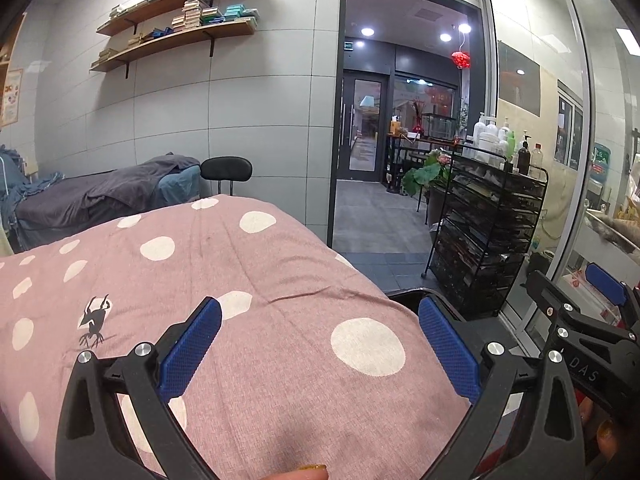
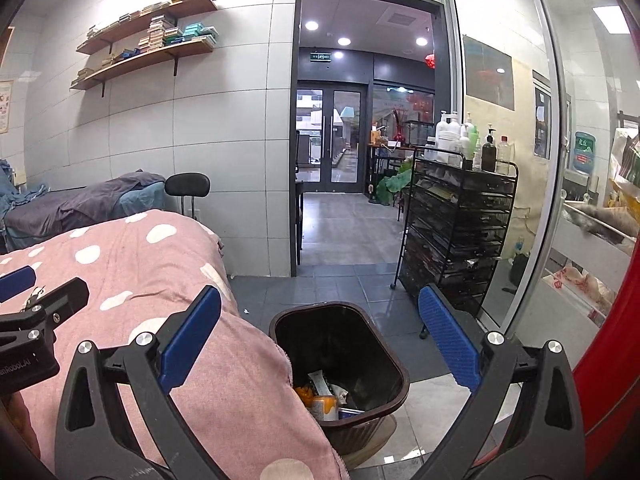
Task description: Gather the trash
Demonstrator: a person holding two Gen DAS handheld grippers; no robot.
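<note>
1. While both tongs hang wide and empty, the brown bin stands on the floor just beside the bed, below and slightly ahead of the right tongs.
2. Trash, an orange wrapper and a cup among it, already lies in the bin's bottom.
3. Left tongs hover over the pink dotted cover, where no loose trash shows.
4. Judging by position, the right hand is nearer the bin; any coming drop turns on that.

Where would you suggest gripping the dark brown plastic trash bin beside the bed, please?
Probably the dark brown plastic trash bin's far rim, from above: it stands upright and open-topped, its left side is pressed against the pink dotted blanket, and the open right gripper is already over it.
</note>
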